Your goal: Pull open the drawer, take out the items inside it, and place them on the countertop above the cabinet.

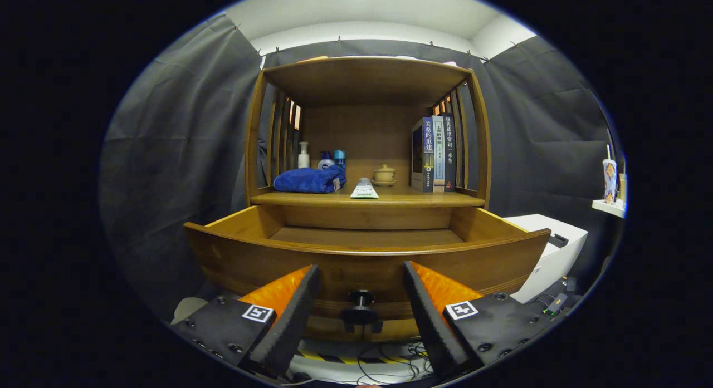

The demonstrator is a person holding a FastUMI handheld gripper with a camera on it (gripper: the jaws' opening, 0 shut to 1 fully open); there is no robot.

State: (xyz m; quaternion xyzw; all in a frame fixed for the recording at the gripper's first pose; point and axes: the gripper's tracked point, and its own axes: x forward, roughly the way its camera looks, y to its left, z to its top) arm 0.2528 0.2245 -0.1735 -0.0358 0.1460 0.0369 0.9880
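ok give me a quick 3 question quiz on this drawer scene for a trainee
1. True or false: the drawer is pulled open.
2. Where is the drawer knob relative to the gripper? A) clamped by both fingers B) between the open fingers, untouched C) beyond the cabinet
3. What blue item lies on the countertop left of the tube?

Key: 1 true; 2 B; 3 the folded blue towel.

Honey-brown wooden drawer (367, 254) with black knob (361, 296); royal-blue towel (309, 180) on matching brown countertop (412, 198).
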